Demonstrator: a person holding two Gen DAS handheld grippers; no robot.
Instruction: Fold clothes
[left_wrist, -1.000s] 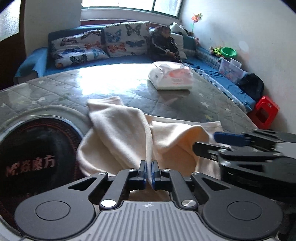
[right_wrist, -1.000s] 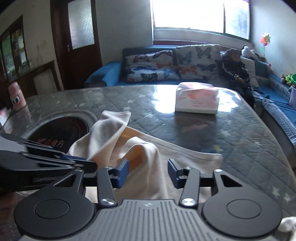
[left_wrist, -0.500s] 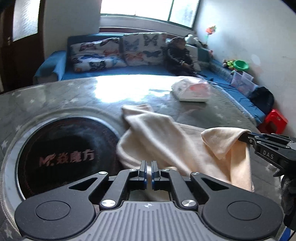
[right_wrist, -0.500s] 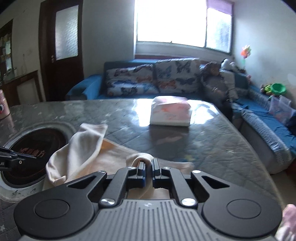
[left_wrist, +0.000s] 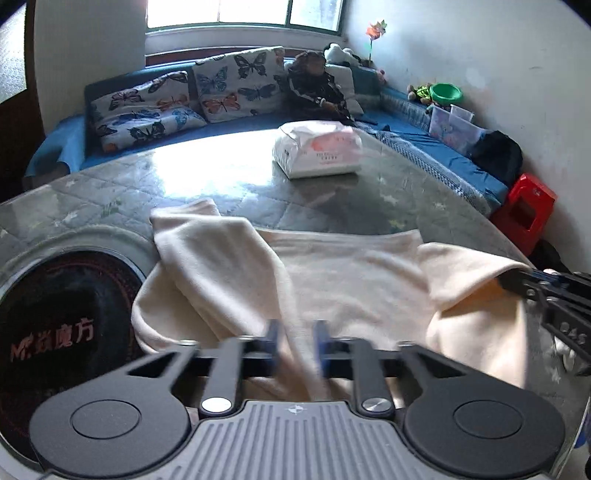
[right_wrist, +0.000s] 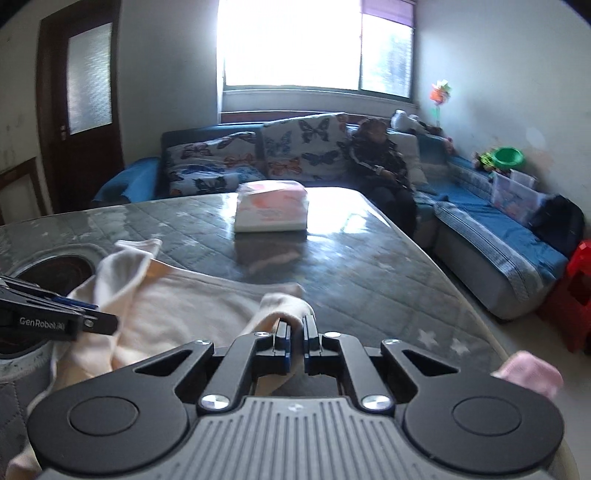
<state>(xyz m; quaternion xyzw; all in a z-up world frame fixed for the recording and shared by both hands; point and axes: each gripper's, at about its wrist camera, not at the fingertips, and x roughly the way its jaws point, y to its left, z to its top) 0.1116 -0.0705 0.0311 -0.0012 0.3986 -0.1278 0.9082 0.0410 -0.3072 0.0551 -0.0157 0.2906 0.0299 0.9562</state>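
The cream garment (left_wrist: 332, 280) lies rumpled on the grey surface (right_wrist: 369, 266), folding barely begun. The left hand-held gripper (left_wrist: 295, 349) pinches its near edge; the right hand-held gripper (right_wrist: 294, 338) has just clamped a lifted corner. Every real fold remains, I'd say.

Cream cloth (left_wrist: 343, 273) looks soft & fuzzy, matt. Desk (left_wrist: 207, 173) top is shiny, smooth like glass, w/ quilted grey fabric under. Tissue pack (left_wrist: 317, 147) is crinkly shiny plastic. Left tongs (left_wrist: 295, 347) matt black plastic, w/ shiny metal screws.
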